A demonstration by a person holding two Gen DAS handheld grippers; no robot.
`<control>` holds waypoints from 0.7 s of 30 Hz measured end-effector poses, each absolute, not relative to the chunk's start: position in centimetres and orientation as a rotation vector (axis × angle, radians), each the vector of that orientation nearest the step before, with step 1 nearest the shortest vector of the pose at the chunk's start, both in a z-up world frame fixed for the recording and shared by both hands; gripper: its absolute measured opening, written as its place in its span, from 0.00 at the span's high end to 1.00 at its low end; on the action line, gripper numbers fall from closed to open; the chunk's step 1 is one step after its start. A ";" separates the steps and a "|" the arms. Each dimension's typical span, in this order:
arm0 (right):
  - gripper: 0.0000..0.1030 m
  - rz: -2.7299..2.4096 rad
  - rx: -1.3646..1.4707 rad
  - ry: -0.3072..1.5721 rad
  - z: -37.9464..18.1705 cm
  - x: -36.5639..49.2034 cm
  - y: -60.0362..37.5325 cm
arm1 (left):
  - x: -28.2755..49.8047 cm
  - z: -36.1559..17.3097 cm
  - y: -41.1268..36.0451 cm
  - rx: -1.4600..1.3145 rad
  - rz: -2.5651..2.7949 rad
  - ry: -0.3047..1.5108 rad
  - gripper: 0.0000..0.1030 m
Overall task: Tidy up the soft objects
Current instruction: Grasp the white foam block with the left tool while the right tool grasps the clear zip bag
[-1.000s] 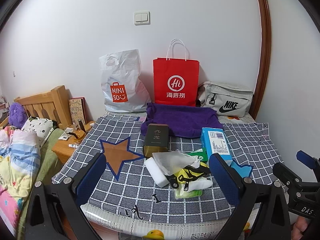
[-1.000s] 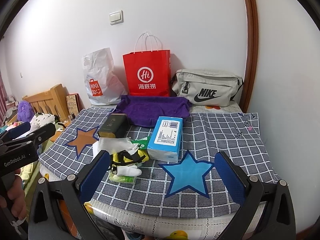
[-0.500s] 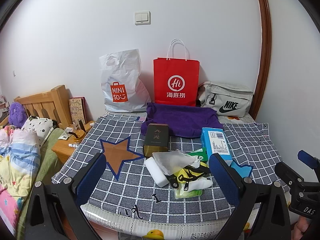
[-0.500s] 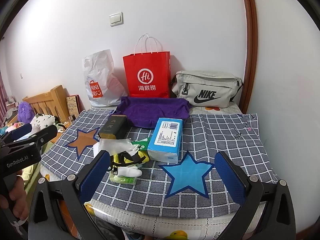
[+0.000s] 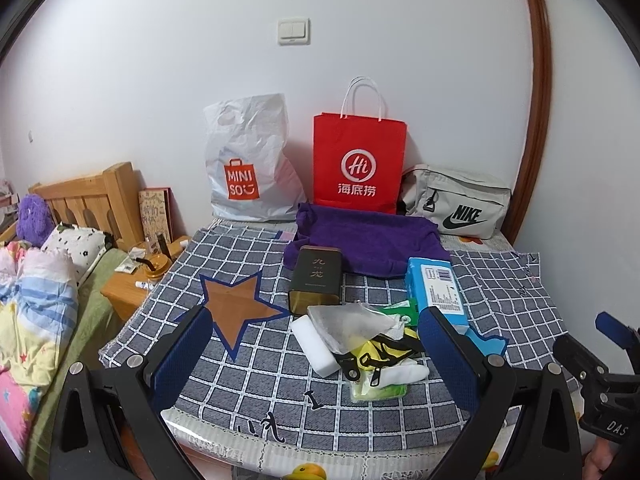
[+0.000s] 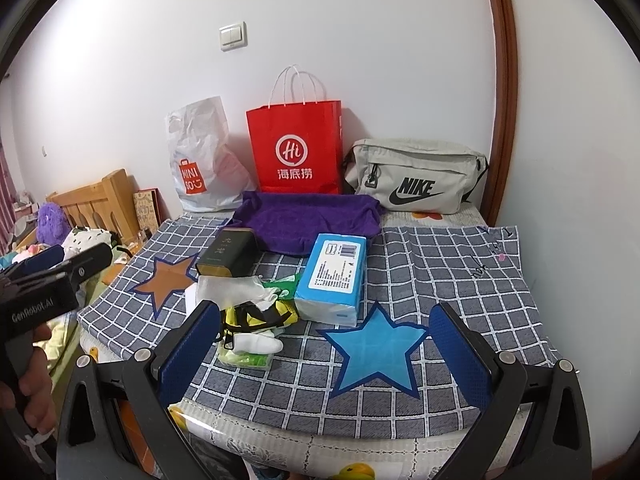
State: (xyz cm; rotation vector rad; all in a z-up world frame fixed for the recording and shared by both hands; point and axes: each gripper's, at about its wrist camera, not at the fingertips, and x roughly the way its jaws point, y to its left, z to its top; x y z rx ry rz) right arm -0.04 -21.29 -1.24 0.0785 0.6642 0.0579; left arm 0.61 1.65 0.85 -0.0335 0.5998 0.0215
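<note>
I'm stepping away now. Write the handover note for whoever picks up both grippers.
Left gripper: open, empty, short of the table.
Right gripper: open, empty, above the blue star.
Small soft items pile sits mid-cloth between the dark tin and blue tissue pack; purple towel lies behind.
Done: nothing visibly sorted.
Left: everything.

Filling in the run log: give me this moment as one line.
left tool: open, empty | right tool: open, empty | pile of soft things: untouched on checked cloth | purple towel: behind
</note>
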 end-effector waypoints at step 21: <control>0.00 0.119 0.040 0.833 -9.2 6.7 -19.1 | 9.5 -10.8 4.6 -0.048 0.065 0.874 0.03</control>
